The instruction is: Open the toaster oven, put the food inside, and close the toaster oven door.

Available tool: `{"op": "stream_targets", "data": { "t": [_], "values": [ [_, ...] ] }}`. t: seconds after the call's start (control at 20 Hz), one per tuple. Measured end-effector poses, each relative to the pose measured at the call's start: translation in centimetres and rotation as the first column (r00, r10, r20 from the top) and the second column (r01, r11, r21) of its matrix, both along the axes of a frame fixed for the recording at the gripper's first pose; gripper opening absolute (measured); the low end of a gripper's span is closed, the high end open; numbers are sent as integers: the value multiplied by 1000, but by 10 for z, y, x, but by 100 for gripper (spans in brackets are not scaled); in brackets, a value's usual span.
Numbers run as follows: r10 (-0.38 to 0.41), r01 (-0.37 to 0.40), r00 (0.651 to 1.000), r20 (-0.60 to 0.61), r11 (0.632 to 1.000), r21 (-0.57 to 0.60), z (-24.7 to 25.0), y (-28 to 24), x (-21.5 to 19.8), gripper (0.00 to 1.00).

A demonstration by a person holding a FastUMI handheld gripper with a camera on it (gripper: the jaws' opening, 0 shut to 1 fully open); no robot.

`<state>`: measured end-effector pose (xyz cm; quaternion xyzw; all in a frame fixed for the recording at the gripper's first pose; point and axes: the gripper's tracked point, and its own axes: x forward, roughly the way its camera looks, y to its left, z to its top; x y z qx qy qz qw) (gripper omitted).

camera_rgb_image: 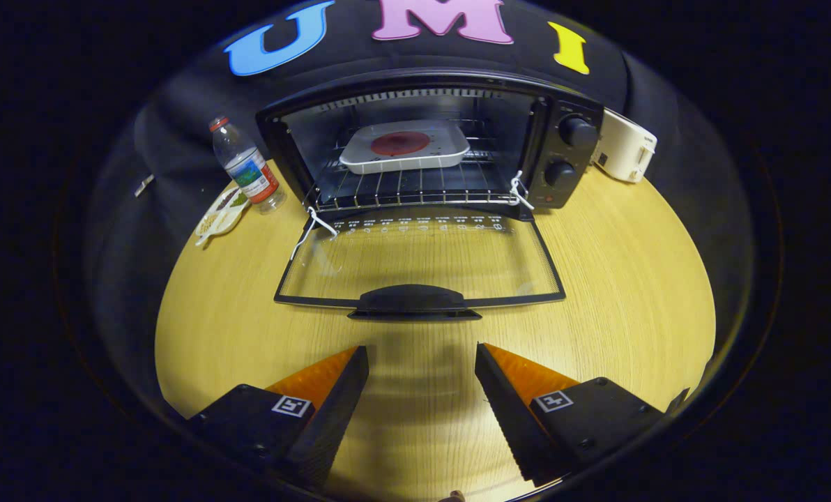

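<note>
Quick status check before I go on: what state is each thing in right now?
Toaster oven: open.
Oven door: folded down flat, handle toward the fingers.
White tray: on the rack inside, with a round red food on it.
Water bottle: upright, capped, beside the oven.
Gripper: open, holding nothing, short of the handle.

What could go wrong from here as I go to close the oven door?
The gripper is open and empty, short of the door handle. The glass door lies flat, so a low approach may jam under the handle. The rack is tied to the door by cords; a fast swing could jolt the tray.
</note>
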<state>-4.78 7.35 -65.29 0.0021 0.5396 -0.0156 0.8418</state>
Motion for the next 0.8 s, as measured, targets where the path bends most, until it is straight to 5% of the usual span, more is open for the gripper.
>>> {"op": "stream_targets", "data": {
  "t": [0.45,0.8],
  "values": [
    [-91,88,995,-39,994,-64,-32,-11,21,100],
    [-72,73,997,19,996,-59,-3,-11,23,100]
  ]
}}
